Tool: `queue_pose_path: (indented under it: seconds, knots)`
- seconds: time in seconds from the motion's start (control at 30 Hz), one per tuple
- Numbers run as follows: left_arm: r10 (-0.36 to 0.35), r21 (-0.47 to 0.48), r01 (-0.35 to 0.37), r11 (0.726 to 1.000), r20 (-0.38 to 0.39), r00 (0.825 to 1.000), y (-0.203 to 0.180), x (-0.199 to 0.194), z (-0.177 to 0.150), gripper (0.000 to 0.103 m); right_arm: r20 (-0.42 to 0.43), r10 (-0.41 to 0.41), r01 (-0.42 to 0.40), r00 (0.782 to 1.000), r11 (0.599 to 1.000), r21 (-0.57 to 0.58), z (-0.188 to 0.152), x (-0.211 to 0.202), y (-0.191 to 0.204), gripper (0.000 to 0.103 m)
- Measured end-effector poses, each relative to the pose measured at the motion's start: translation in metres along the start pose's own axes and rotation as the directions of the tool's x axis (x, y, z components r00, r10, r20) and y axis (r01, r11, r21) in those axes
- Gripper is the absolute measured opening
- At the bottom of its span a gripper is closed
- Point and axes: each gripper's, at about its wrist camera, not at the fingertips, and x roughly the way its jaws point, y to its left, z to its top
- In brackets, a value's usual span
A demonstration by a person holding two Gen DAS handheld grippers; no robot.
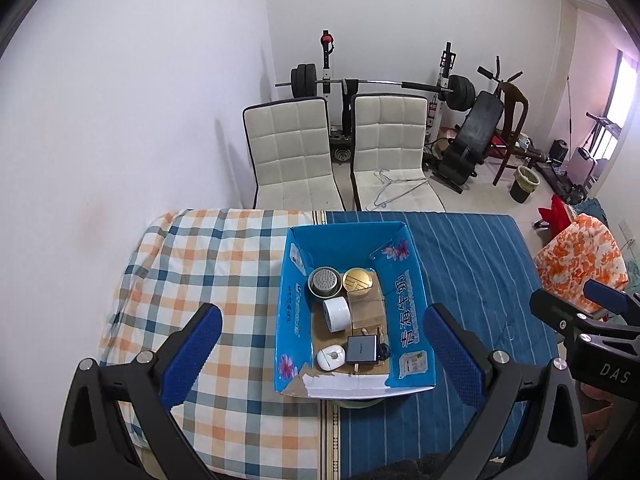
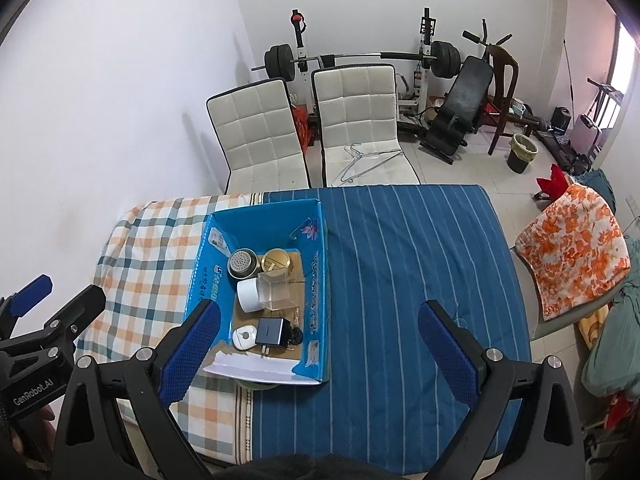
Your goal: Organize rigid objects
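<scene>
A blue cardboard box (image 1: 408,312) (image 2: 316,280) stands open on the table. Inside lie a metal strainer cup (image 1: 324,282) (image 2: 242,263), a round gold tin (image 1: 357,280) (image 2: 275,261), a white cylinder (image 1: 337,313) (image 2: 249,295), a clear plastic box (image 1: 366,312) (image 2: 276,290), a dark grey charger (image 1: 362,349) (image 2: 270,332) and a white oval device (image 1: 330,357) (image 2: 245,338). My left gripper (image 1: 322,356) is open and empty, held above the box's near end. My right gripper (image 2: 320,354) is open and empty, above the box's right front corner.
The table has a checked cloth (image 1: 208,264) on the left and a blue striped cloth (image 2: 408,264) on the right. Two white chairs (image 1: 288,152) (image 2: 360,120) stand behind it, one with wire hangers. Gym gear lines the far wall. An orange floral cloth (image 2: 572,256) lies right.
</scene>
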Motion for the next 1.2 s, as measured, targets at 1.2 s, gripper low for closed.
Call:
queue_pose_path:
  seconds: [1.2]
  knots:
    - [0.003, 0.009, -0.003, 1.000, 0.026, 1.000, 0.000, -0.006, 0.011, 0.103, 0.031, 0.002, -0.003, 1.000, 1.000, 0.017, 0.010, -0.017, 0.004, 0.101]
